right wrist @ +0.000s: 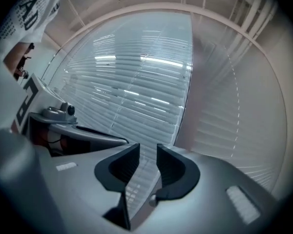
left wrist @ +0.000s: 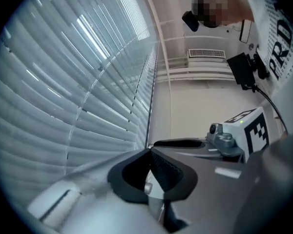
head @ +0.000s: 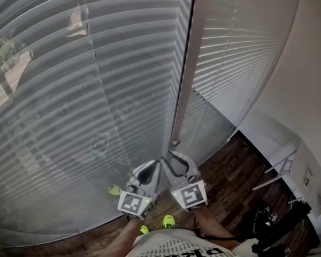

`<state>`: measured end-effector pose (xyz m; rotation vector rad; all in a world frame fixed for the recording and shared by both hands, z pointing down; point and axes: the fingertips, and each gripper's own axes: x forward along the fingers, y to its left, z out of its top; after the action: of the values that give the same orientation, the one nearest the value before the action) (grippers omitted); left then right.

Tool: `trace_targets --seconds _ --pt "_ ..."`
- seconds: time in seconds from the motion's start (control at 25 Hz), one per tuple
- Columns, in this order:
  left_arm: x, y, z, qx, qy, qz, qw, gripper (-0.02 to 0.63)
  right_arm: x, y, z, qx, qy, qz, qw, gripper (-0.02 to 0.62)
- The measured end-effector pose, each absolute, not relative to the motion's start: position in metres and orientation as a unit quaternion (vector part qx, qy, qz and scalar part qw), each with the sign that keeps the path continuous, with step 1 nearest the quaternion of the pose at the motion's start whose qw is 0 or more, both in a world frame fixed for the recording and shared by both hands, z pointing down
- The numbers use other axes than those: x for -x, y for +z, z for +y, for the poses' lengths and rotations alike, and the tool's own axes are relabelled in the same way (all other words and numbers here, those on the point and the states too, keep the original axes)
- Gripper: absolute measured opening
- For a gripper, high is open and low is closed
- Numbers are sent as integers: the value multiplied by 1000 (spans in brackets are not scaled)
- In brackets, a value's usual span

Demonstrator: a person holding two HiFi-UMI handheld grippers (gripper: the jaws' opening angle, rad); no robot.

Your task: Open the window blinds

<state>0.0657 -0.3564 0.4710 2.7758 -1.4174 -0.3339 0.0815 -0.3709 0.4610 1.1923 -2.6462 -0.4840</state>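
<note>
Two windows are covered by closed blinds point(head: 96, 90). Their slats are judged light and bendable, so the hanging rod point(head: 183, 95) is better gripped. The left gripper point(left wrist: 150, 154) is held together, empty; the right gripper point(right wrist: 147, 155) is held apart.

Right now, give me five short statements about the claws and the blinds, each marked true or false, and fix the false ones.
1. The left claw and the right claw sit side by side near the post between the two blinds. True.
2. The left claw is wide open. False: its jaws are together, with nothing between them.
3. The right claw's jaws stand apart with nothing between them. True.
4. The blinds are pulled up to the top. False: the slats hang down over both windows.
5. The floor is white tile. False: it is dark wood planks.
</note>
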Motion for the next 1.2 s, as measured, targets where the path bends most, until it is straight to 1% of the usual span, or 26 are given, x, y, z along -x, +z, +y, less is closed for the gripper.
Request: trace_targets --seconds 0.08,0.16,0.36,0.56,0.68,0.84,1.2 --pt "-69 462 -370 -879 -105 -465 3 -8 -89 456 -385 -402 -180 -890 116 135" --pt "-69 455 -379 -871 -104 -479 3 -8 -96 448 -395 -402 -189 -887 126 150" --pt "-64 440 -404 -851 -91 -518 0 -8 -111 431 -424 -399 -195 -887 128 149" --pt "-68 442 -408 -844 -97 -527 -13 -8 -124 432 -435 -393 -206 -887 125 149" --pt "-71 446 -404 -846 -93 -526 -10 -8 -128 433 -437 -395 -216 -883 131 118" --pt "-76 444 -402 -856 -92 -509 -15 -8 -131 430 -439 -399 -224 -879 135 107" --pt "-71 440 -401 -869 -83 -488 7 -8 -132 429 -442 -406 -230 -871 154 131"
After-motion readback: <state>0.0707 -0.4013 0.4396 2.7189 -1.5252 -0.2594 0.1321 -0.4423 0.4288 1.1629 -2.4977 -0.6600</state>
